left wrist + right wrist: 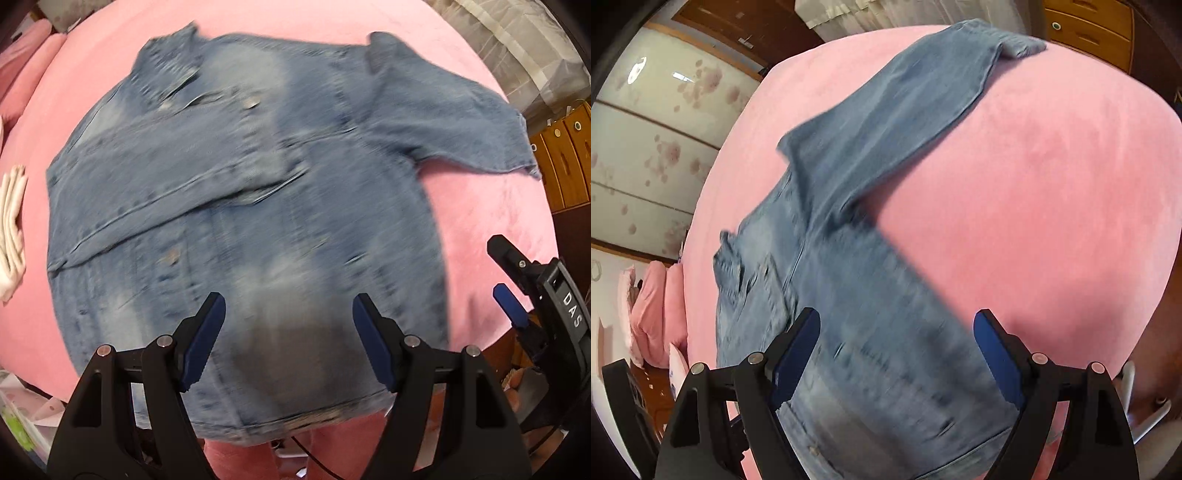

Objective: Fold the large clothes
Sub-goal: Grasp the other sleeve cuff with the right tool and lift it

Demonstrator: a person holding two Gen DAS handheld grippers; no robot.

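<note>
A big blue denim jacket (236,206) lies flat on the pink bed (480,221). One sleeve (905,122) is stretched out to the side. My left gripper (289,343) and my right gripper (897,363) hang over its bottom part, jaws wide open, holding nothing.

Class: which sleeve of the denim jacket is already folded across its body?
The left sleeve lies across the blue denim jacket; the right sleeve stretches onto the pink bedcover.
</note>
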